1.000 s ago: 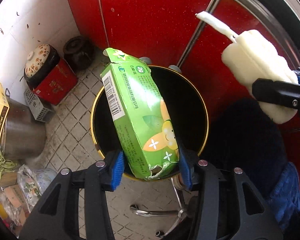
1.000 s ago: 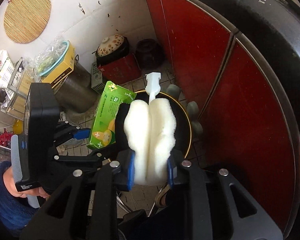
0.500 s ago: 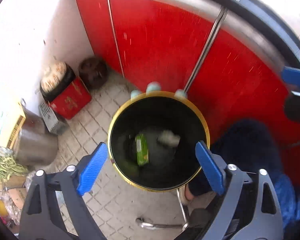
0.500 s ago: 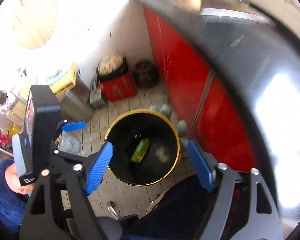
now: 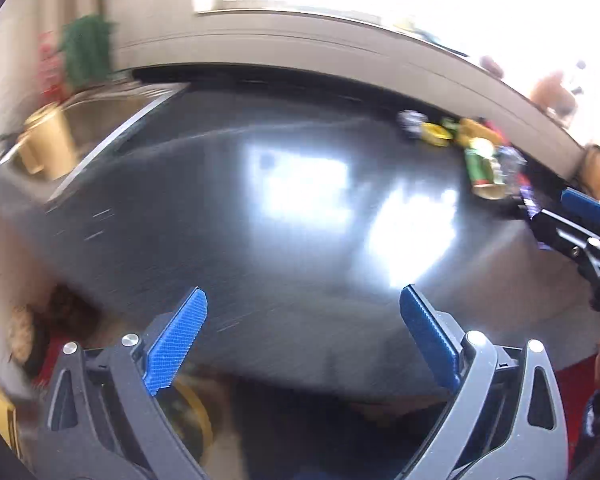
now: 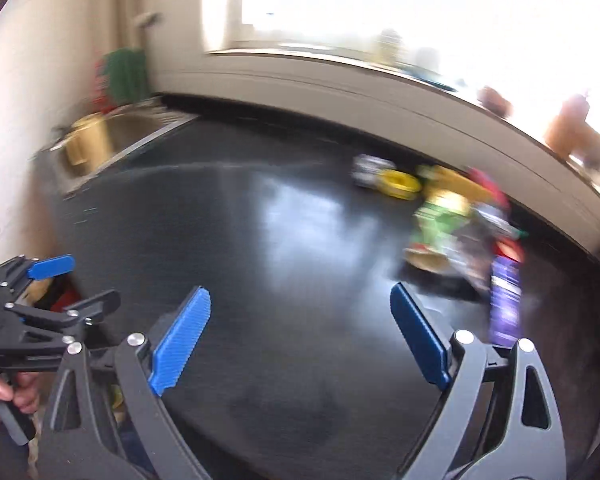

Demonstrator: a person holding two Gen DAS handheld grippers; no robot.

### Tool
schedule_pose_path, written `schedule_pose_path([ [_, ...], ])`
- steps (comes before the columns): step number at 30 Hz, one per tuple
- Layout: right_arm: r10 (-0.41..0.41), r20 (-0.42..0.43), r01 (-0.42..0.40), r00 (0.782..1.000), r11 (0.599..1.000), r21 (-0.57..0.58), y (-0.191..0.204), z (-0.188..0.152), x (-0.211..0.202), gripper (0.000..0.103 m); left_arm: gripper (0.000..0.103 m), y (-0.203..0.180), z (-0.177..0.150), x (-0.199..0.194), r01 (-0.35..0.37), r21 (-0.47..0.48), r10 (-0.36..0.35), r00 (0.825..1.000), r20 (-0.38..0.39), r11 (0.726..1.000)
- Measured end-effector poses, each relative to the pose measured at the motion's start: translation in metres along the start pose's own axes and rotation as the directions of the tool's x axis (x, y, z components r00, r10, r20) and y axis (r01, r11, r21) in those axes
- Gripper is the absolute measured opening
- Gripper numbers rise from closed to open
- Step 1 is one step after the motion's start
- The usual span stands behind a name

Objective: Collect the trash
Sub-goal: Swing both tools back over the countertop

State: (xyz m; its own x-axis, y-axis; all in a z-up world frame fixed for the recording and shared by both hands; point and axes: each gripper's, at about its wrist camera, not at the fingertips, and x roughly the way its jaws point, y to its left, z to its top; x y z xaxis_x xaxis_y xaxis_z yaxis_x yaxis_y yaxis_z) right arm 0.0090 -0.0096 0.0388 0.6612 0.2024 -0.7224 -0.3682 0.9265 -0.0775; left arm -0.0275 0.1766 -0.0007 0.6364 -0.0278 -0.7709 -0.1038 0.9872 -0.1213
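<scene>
A blurred pile of trash lies at the far right of the black countertop (image 6: 260, 240): a green packet (image 6: 440, 220), a yellow ring-shaped piece (image 6: 400, 184), a purple packet (image 6: 506, 300) and a whitish wrapper (image 6: 366, 168). The left wrist view shows the same pile (image 5: 480, 160). My right gripper (image 6: 299, 290) hangs over the counter short of the pile, its jaws opening with nothing between them. My left gripper (image 5: 302, 292) is above the counter's front edge, jaws also opening and empty. A bit of the bin's gold rim (image 5: 196, 412) shows below it.
A steel sink (image 6: 140, 128) with a gold cup (image 6: 88, 140) sits at the counter's far left. Something green (image 6: 126, 72) hangs on the wall above the sink. A pale window sill (image 6: 340, 76) with brown items runs along the back. A hand (image 6: 4, 392) holds the left gripper.
The green carton and the white sponge brush left the jaws and fell into the bin. Both grippers opened wide, then rose and swung up from the bin to the countertop.
</scene>
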Motion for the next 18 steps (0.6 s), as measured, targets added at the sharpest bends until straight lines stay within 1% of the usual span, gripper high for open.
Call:
schedule_pose_path([
  [1,-0.043,-0.013,0.044,0.999,0.998,0.037,-0.029,-0.003,0.000,0.088,0.094,-0.017,0.008,0.008,0.022,0.017,-0.022,1.000,-0.015,1.000],
  [2,-0.067,-0.024,0.068,0.997,0.995,0.071,-0.058,-0.006,-0.003,0.088,0.094,-0.043,0.020,0.020,0.068,0.047,-0.066,0.997,-0.027,0.997],
  [4,-0.108,-0.041,0.112,0.993,0.984,0.139,-0.101,-0.014,-0.004,0.088,0.094,-0.078,0.027,0.033,0.098,0.088,-0.095,0.995,-0.035,0.991],
  [6,-0.153,-0.049,0.159,0.987,0.969,0.189,-0.135,-0.022,-0.007,0.088,0.094,-0.115,0.038,0.045,0.121,0.139,-0.116,0.992,-0.040,0.983],
  [9,-0.175,-0.062,0.185,0.983,0.955,0.233,-0.174,-0.029,-0.006,0.088,0.094,-0.155,0.051,0.063,0.152,0.195,-0.142,0.988,-0.065,0.969],
  [11,-0.181,-0.070,0.193,0.981,0.947,0.257,-0.190,-0.035,-0.006,0.088,0.094,-0.174,0.055,0.072,0.164,0.229,-0.150,0.986,-0.077,0.960],
  [12,-0.180,-0.072,0.193,0.981,0.945,0.264,-0.194,-0.035,-0.005,0.088,0.094,-0.187,0.061,0.078,0.160,0.247,-0.145,0.986,-0.078,0.956],
  [16,-0.178,-0.087,0.196,0.980,0.942,0.273,-0.211,-0.034,0.005,0.088,0.094,-0.215,0.071,0.095,0.144,0.305,-0.124,0.989,-0.085,0.941],
  [18,-0.180,-0.095,0.199,0.979,0.942,0.269,-0.220,-0.033,0.012,0.088,0.094,-0.228,0.075,0.107,0.162,0.322,-0.134,0.985,-0.107,0.933],
])
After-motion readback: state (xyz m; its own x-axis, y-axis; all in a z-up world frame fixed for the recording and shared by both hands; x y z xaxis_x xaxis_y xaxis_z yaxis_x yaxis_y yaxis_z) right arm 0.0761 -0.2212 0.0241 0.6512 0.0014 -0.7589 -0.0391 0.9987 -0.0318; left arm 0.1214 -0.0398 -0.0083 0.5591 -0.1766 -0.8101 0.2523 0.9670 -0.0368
